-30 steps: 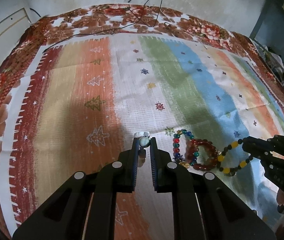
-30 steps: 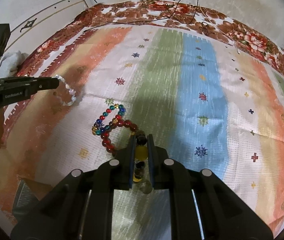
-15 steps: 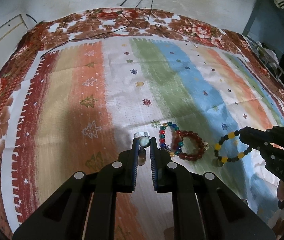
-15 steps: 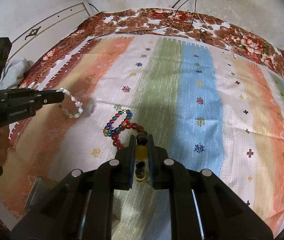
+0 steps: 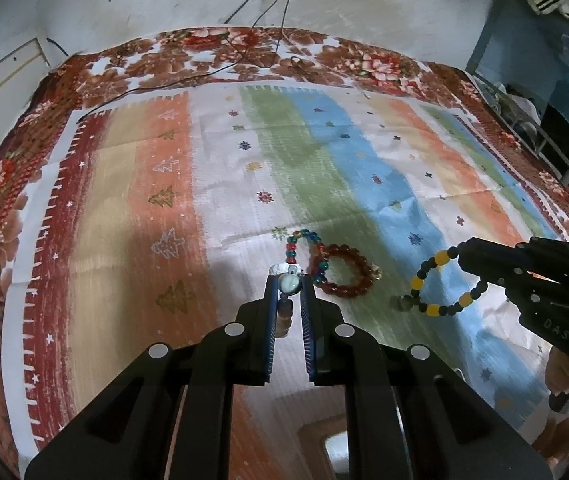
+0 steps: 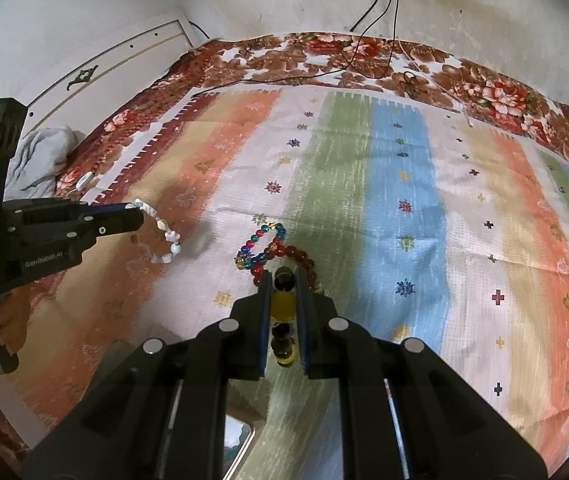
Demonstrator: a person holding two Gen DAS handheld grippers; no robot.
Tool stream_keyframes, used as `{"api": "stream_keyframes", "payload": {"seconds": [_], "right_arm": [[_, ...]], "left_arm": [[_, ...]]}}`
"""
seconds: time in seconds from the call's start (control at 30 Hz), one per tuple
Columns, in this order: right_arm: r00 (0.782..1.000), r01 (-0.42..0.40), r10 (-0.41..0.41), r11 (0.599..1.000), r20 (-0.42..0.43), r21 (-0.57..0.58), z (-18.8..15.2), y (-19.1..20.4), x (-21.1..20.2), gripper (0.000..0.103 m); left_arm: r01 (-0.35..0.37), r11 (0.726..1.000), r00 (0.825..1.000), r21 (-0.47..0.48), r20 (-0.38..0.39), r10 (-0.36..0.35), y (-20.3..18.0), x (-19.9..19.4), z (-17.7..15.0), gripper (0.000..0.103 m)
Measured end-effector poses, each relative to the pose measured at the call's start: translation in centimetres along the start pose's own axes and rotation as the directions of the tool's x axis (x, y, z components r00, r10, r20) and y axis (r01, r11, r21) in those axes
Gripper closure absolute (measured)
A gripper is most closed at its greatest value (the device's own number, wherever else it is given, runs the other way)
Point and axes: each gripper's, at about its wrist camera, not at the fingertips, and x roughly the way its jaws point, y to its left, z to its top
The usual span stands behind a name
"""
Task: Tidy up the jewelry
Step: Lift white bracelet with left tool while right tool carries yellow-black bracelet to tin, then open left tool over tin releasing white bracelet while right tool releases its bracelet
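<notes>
1. Pale shell beads of one bracelet (image 6: 159, 236) are clamped in the left gripper (image 5: 288, 285), left of the red bracelet (image 5: 346, 272).
2. A yellow-and-black bracelet (image 5: 442, 284) is gripped by the right gripper (image 6: 283, 280).
3. A multicoloured bracelet (image 6: 261, 246) touching the red one is left unsorted on the cloth (image 5: 324, 168), so much sorting is judged to be left.

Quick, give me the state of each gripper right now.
Left gripper: closed on the white bead bracelet, held above the cloth.
Right gripper: closed on the yellow-and-black bead bracelet, also lifted.
</notes>
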Motion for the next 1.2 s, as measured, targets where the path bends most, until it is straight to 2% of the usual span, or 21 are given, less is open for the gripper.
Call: {"api": "stream_keyframes", "payload": {"seconds": [0.5, 0.8, 1.2], "right_arm": [[0.998, -0.043, 0.044, 0.999, 0.041, -0.022, -2.5, 2.4, -4.1, 0.09], [0.994, -0.087, 0.09, 0.995, 0.064, -0.055, -4.1, 4.8, -6.4, 0.09], [0.992, -0.119, 0.121, 0.991, 0.037, -0.056, -6.5, 5.7, -7.0, 0.09]], "left_arm": [[0.067, 0.998, 0.997, 0.02, 0.033, -0.068, -2.0, -3.8, -2.3, 0.092], [0.115, 0.991, 0.992, 0.068, 0.047, -0.118, -4.4, -6.5, -5.2, 0.092], [0.138, 0.983, 0.989, 0.118, 0.029, -0.142, -5.9, -7.9, -8.7, 0.092]]}}
